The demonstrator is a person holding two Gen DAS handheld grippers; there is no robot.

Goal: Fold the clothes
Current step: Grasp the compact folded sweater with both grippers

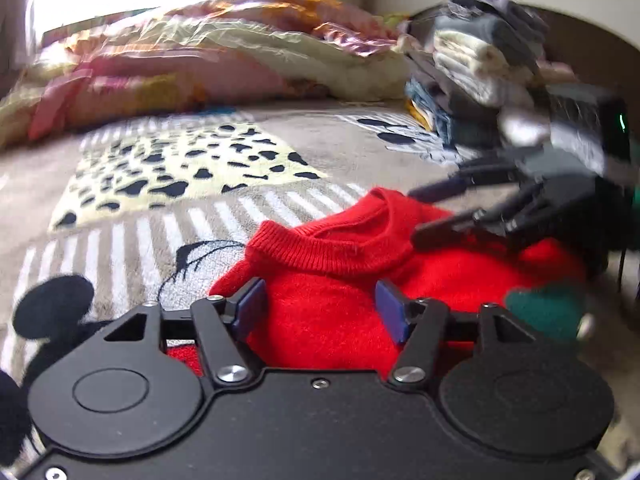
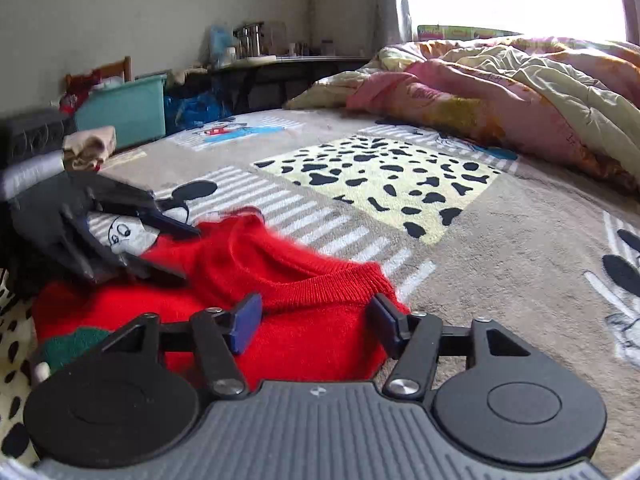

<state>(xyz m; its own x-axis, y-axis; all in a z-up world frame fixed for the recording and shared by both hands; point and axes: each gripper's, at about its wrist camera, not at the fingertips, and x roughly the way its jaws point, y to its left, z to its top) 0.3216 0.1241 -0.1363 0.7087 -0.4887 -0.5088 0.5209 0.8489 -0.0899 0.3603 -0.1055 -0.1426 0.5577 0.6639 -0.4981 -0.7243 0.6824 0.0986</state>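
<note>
The sweater point(image 1: 332, 308) lies collar-away, just ahead of both part-open, empty hand-held grippers, left point(image 1: 320, 310) and right point(image 2: 316, 320), one at each shoulder.

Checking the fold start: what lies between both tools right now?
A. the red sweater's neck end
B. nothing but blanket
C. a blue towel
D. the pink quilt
A: the red sweater, collar up, lies under the open left tool and right tool.

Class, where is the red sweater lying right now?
The red sweater lies flat on the cartoon-print blanket, in front of both tongs, collar toward the crumpled quilt.
</note>
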